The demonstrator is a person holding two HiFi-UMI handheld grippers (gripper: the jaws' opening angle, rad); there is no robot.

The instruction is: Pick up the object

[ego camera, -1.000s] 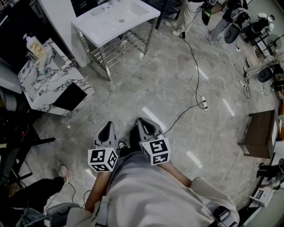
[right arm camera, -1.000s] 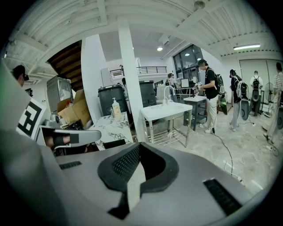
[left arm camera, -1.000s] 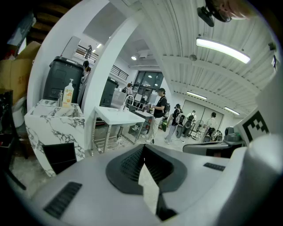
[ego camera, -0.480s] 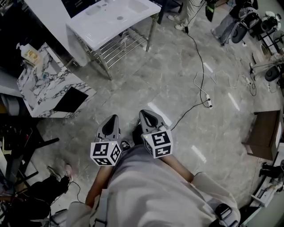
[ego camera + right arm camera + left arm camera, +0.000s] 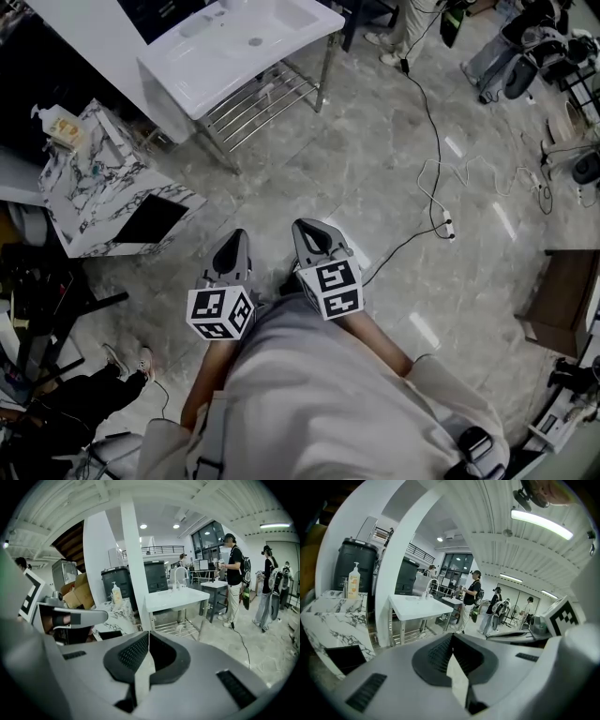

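No single object to pick up stands out in any view. Both grippers are held close in front of the person's body, above the grey marble floor. My left gripper [image 5: 236, 236] [image 5: 451, 635] has its jaws closed together with nothing between them. My right gripper [image 5: 305, 226] [image 5: 149, 633], just to its right, is also shut and empty. Both point toward a white washbasin [image 5: 239, 47] [image 5: 417, 607] [image 5: 176, 598] on a metal stand and a marble-patterned cabinet [image 5: 103, 178] [image 5: 333, 616]. A soap bottle [image 5: 58, 127] [image 5: 354, 581] [image 5: 115, 595] stands on that cabinet.
A black cable with a power strip [image 5: 448, 227] runs across the floor at the right. A brown wooden box [image 5: 562, 300] sits at the right edge. People [image 5: 233, 573] stand beyond the basin, near chairs and gear [image 5: 525, 56]. Someone's leg and shoe [image 5: 112, 361] show lower left.
The view has shifted slightly toward the basin and cabinet. Both grippers stay side by side and shut, in nearly the same place before the body.
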